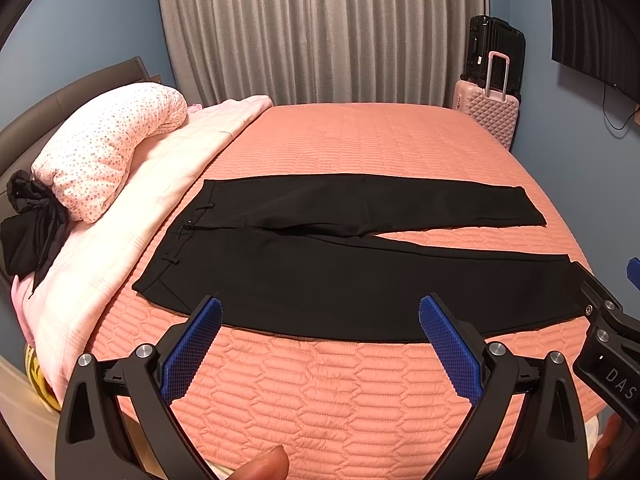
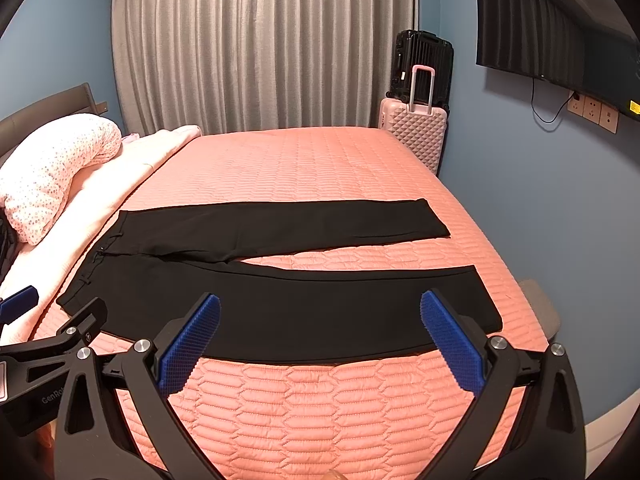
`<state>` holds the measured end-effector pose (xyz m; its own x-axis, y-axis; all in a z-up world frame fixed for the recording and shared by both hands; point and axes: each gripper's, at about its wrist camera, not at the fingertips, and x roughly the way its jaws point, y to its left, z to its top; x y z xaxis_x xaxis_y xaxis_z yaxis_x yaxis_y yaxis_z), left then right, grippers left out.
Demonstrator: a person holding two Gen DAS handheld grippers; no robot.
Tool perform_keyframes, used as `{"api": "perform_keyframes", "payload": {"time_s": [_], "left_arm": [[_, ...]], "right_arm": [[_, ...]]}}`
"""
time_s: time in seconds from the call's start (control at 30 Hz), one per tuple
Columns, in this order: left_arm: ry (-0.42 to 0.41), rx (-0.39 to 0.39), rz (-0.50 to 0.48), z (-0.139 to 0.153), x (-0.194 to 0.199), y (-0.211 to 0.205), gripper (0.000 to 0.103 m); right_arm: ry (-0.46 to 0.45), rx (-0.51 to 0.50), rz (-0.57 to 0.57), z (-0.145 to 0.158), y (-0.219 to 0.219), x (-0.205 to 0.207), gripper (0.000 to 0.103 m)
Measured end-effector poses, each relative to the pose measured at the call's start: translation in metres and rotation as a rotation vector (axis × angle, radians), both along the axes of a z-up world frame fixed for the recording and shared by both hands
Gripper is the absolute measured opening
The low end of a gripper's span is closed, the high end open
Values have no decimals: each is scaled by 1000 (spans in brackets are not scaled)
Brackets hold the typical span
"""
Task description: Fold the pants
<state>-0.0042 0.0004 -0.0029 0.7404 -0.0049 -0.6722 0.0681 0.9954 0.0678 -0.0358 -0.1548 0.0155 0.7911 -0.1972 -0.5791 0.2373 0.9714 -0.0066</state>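
Black pants point(image 1: 320, 276) lie flat and spread on the pink quilted bed point(image 1: 340, 392), waistband to the left and both legs running right, slightly apart. They also show in the right wrist view point(image 2: 280, 304). My left gripper point(image 1: 320, 312) is open and empty, held above the near edge of the near leg. My right gripper point(image 2: 320, 312) is open and empty too, above the near leg's near edge further right. The right gripper's body shows at the right edge of the left wrist view point(image 1: 608, 344); the left gripper's body shows at the left of the right wrist view point(image 2: 52, 344).
A dotted pink pillow point(image 1: 108, 148) and a pale folded blanket point(image 1: 132, 216) lie at the bed's left, with a black garment point(image 1: 32, 228) beside them. A pink suitcase point(image 2: 414, 132) and a black one point(image 2: 424, 64) stand past the far corner. A TV point(image 2: 560, 36) hangs on the right wall.
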Motion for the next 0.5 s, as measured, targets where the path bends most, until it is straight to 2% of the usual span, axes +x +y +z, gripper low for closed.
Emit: {"api": "perform_keyframes", "payload": {"time_s": [0.5], "left_arm": [[1,-3,-4,2,0,-1,98]], "right_arm": [[-2,-3,1,0,2,0,98]]}}
